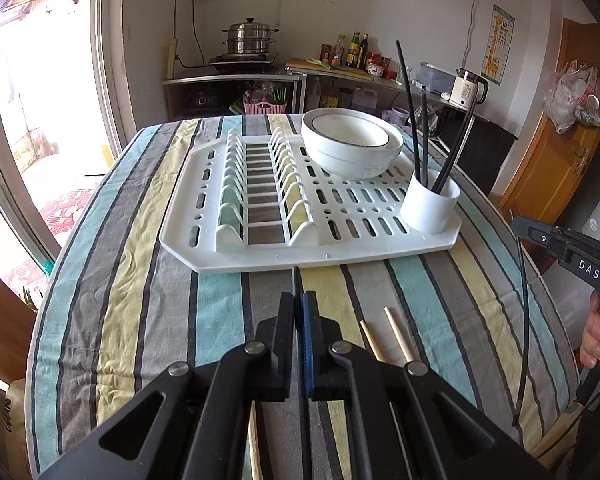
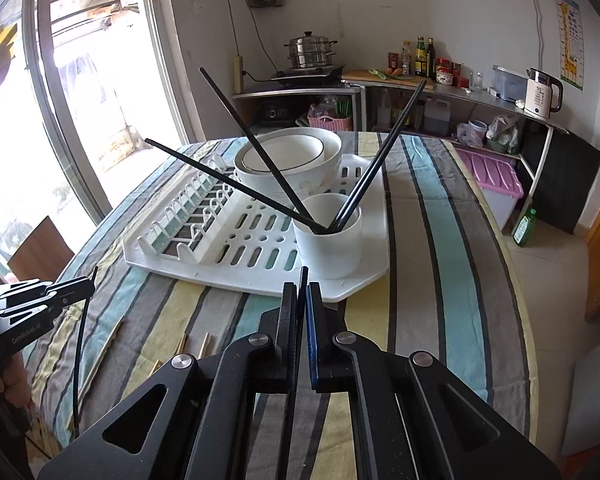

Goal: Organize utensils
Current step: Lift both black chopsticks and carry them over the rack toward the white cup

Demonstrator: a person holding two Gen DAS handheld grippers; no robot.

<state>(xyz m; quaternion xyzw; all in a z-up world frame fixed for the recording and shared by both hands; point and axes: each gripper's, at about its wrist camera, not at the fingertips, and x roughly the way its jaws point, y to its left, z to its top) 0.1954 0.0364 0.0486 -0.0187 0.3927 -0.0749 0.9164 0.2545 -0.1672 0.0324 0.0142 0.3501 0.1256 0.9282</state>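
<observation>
Left wrist view: left gripper point(image 1: 298, 300) is clamped on one black chopstick point(image 1: 296, 280); right gripper point(image 2: 302, 292) likewise grips another black chopstick point(image 2: 303, 276). Progress appears partial: wooden chopsticks point(image 1: 396, 334) remain on the tablecloth point(image 1: 140, 280). On the drying rack point(image 1: 236, 258), bowls point(image 1: 350, 142) sit stacked; the cup point(image 1: 430, 200) holds several black chopsticks point(image 1: 410, 112).

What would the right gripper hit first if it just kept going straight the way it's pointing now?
Probably the white utensil cup at the near corner of the dish rack. The right gripper, shut on a black chopstick, points almost straight at it, though it might clip the rack's front rim first; depth is unclear.
</observation>
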